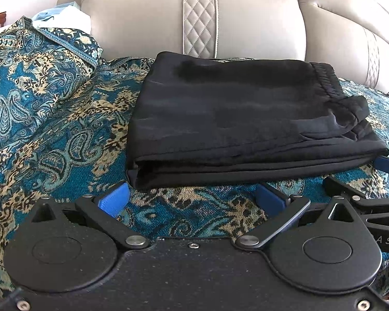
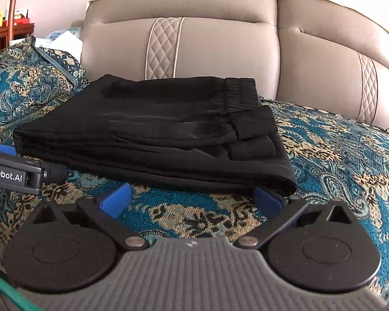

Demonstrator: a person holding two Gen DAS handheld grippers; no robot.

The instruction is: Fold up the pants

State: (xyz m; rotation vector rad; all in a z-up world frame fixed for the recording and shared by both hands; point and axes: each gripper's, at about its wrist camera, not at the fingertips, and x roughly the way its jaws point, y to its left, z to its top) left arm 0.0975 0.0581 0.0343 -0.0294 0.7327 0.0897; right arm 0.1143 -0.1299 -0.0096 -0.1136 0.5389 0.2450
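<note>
Black pants (image 1: 233,119) lie folded into a flat rectangle on a patterned throw, with the elastic waistband (image 1: 324,77) at the far right. My left gripper (image 1: 192,197) stands open just short of the near folded edge, its blue pads (image 1: 114,198) holding nothing. In the right wrist view the same pants (image 2: 155,134) fill the middle. My right gripper (image 2: 192,198) is open in front of their near right corner, with nothing between its fingers. Each gripper appears in the other's view: the right gripper (image 1: 363,172) beside the pants' right corner, the left gripper (image 2: 26,159) by their left end.
A teal and gold paisley throw (image 1: 51,129) covers the seat and bunches up at the left, with a pale blue cloth (image 1: 57,18) behind it. The beige leather sofa back (image 1: 142,26) rises right behind the pants. A wooden shelf (image 2: 10,29) and copper pole (image 2: 13,5) stand far left.
</note>
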